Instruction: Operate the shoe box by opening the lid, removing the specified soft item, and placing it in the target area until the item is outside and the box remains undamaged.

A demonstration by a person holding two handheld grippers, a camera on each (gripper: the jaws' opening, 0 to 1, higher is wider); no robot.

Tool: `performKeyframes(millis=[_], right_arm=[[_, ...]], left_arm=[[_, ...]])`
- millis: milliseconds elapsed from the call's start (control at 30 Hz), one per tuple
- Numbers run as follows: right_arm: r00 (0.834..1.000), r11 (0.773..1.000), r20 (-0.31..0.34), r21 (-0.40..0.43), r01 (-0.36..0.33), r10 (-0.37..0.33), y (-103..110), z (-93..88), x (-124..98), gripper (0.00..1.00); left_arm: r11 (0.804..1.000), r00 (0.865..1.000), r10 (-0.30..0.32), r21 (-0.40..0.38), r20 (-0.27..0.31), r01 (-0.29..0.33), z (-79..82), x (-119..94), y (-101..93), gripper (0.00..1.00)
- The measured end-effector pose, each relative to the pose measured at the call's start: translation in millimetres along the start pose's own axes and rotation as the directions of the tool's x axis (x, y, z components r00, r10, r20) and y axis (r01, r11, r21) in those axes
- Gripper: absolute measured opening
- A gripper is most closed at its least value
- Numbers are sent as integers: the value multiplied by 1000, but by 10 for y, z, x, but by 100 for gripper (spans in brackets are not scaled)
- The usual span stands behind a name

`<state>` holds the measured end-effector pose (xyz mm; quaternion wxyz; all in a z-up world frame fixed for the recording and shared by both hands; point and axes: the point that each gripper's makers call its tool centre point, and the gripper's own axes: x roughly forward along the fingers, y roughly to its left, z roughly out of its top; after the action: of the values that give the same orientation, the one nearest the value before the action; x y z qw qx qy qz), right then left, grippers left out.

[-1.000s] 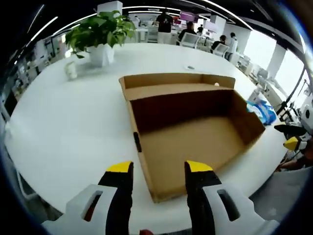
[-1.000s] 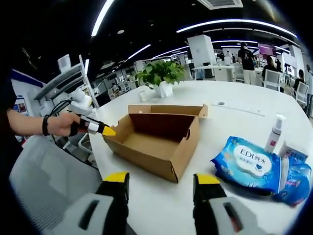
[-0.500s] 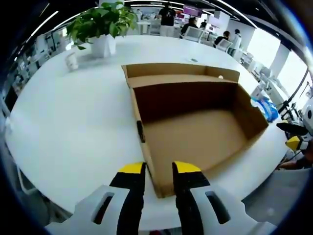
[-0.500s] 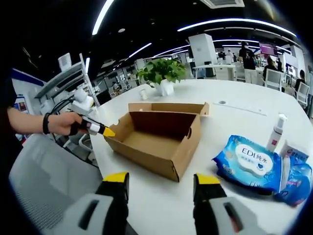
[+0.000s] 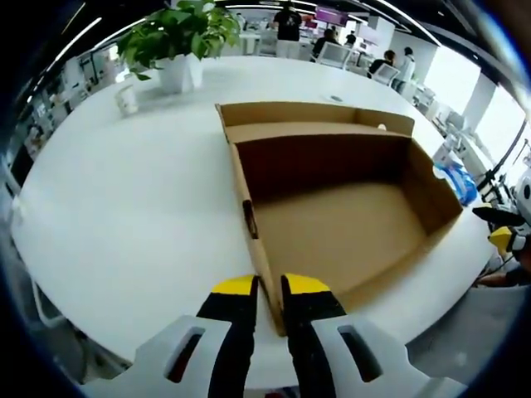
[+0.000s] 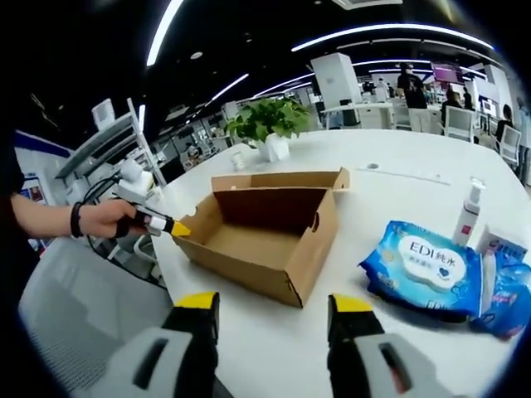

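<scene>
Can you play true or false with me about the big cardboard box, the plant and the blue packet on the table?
1. The open brown cardboard shoe box looks empty inside. True.
2. The left gripper has its jaws wide apart, far from the box. False: the jaws sit close together at the box's near wall.
3. The blue wet-wipe packet lies inside the box. False: it lies on the white round table, beside the box.
4. A green potted plant stands on the table beyond the box. True.
5. The right gripper is open. True.

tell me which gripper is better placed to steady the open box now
Left. The left gripper has its jaws nearly closed around the shoe box near corner wall. The right gripper is open and hangs back from the box, apart from it.
</scene>
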<state>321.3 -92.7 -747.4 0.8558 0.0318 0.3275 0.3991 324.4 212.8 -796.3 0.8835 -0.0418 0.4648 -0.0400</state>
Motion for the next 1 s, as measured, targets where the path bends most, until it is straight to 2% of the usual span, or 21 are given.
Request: performKeyframes(millis=[400, 767, 1000], right_arm=[[999, 1000, 36, 13, 10, -10, -95, 347, 145, 50], [997, 997, 72, 74, 24, -30, -188, 504, 352, 49], [996, 997, 88, 77, 25, -32, -295, 769, 543, 49]], left_arm=[[1000, 1000, 4, -7, 6, -4, -19, -44, -46, 10], [1000, 1000, 5, -12, 7, -5, -29, -82, -74, 10], [1000, 1000, 2, -24, 6, -2, -26, -57, -52, 10]])
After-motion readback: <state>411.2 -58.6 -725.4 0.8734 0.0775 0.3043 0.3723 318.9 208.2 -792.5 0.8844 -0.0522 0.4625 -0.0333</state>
